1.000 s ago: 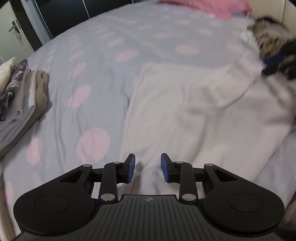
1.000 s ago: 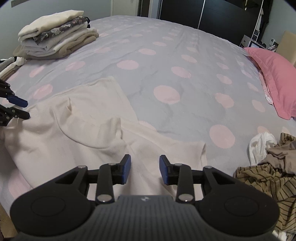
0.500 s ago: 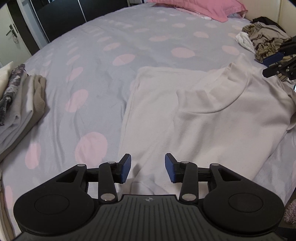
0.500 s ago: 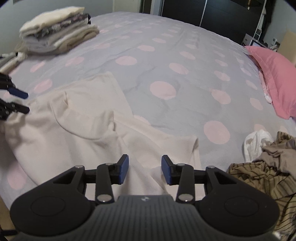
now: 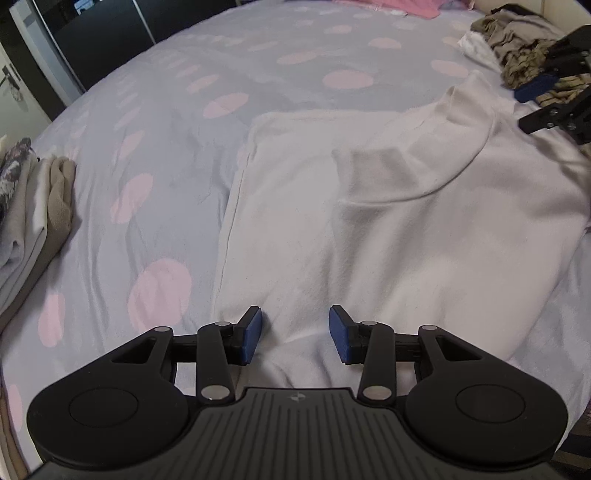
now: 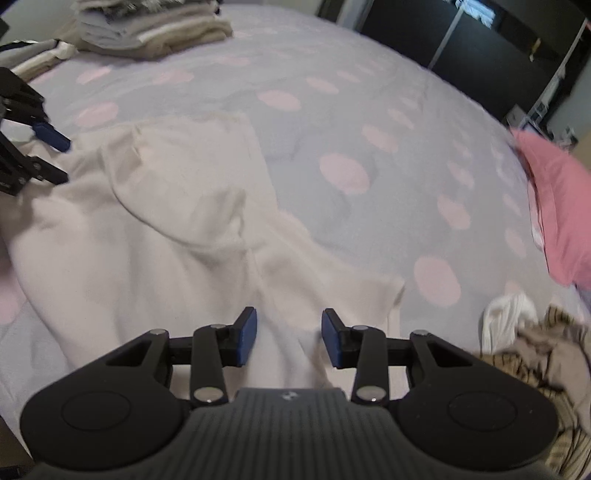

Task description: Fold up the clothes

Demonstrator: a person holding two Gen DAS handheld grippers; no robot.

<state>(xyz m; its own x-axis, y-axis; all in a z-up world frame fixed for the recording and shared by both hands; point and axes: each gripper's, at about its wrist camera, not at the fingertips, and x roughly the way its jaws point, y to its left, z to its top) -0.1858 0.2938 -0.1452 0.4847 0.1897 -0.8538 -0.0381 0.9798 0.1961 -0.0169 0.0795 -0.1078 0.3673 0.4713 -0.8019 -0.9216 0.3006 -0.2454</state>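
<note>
A cream sweater (image 5: pixel 388 229) lies spread on the dotted bedspread (image 5: pixel 177 155), its collar towards the far right. My left gripper (image 5: pixel 295 334) hovers over the sweater's near edge. It is open, with cloth under the gap and neither pad pressing on it. In the right wrist view the same sweater (image 6: pixel 147 240) lies rumpled, one sleeve running towards the lens. My right gripper (image 6: pixel 289 338) is open above that sleeve, and a raised fold lies close to its right pad. Each view shows the other gripper at its edge: the right one (image 5: pixel 526 105) and the left one (image 6: pixel 62 160).
A stack of folded clothes (image 5: pixel 26 206) sits at the bed's left side, and appears in the right wrist view as folded clothes (image 6: pixel 147 29) at the top left. A heap of unfolded striped and white garments (image 6: pixel 535 343) lies at the right. A pink pillow (image 6: pixel 561 206) is beyond it.
The left jaws have widened. The sweater, earlier blurred in motion, now lies settled on the bed. The right wrist view has rolled and turned blurry.
</note>
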